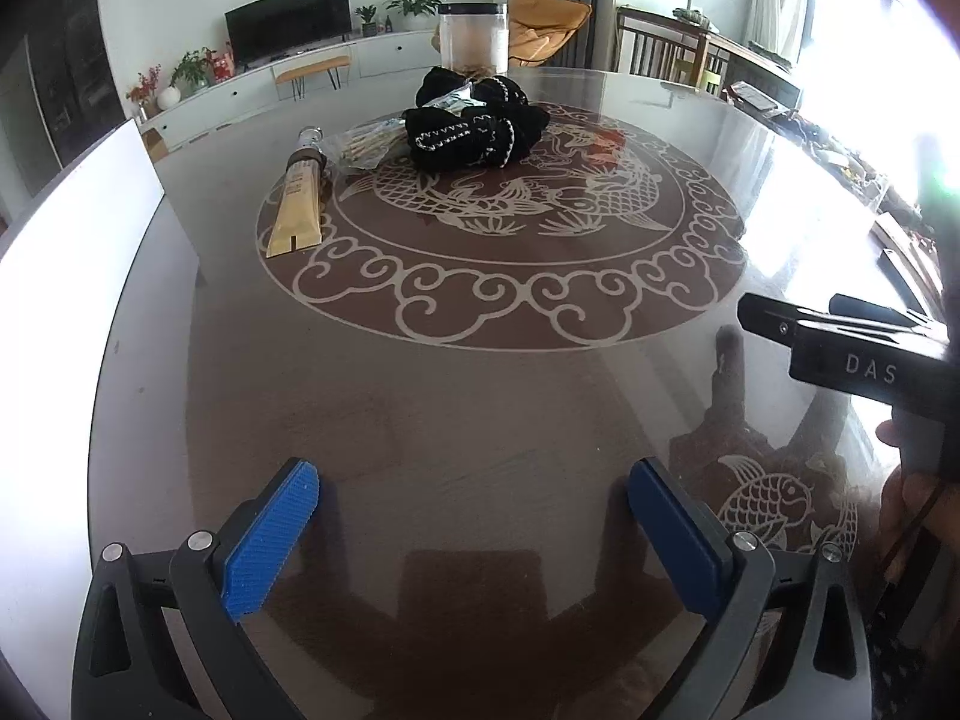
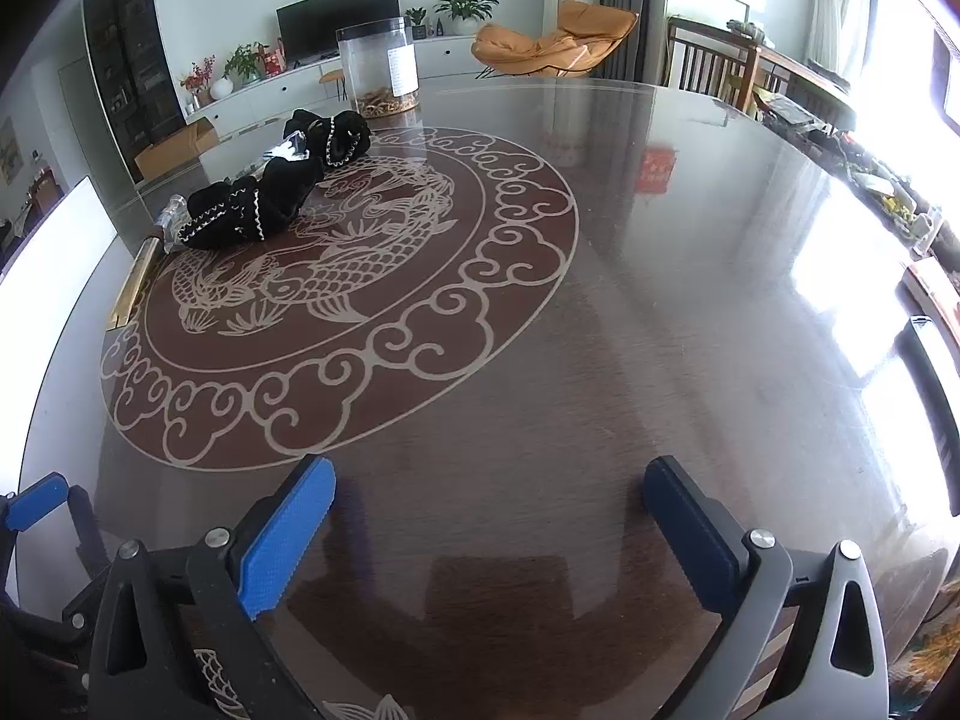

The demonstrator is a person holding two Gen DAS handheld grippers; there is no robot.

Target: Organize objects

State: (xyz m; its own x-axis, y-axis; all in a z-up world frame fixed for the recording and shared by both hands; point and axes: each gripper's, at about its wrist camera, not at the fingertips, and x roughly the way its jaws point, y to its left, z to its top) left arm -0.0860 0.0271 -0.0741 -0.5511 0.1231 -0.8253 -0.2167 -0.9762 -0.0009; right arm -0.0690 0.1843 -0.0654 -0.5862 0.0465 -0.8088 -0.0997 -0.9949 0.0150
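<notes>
On the far side of the round glass-topped table (image 1: 456, 396) lies a heap of black cloth pieces with white stitching (image 1: 474, 126), seen as two bundles (image 2: 252, 213) in the right wrist view. Beside it lie a long bamboo-coloured pack (image 1: 297, 204) and a clear packet of sticks (image 1: 360, 147). A clear jar (image 1: 473, 39) stands behind them. My left gripper (image 1: 474, 480) hangs open over bare table near the front edge, nothing between its blue pads. My right gripper (image 2: 489, 474) is open too, empty, to the right of the left one.
A white board (image 1: 78, 228) stands at the table's left edge. The table top bears a red fish and cloud pattern (image 2: 336, 294). Cluttered items (image 2: 888, 192) line the far right rim. Chairs and a sideboard stand beyond the table.
</notes>
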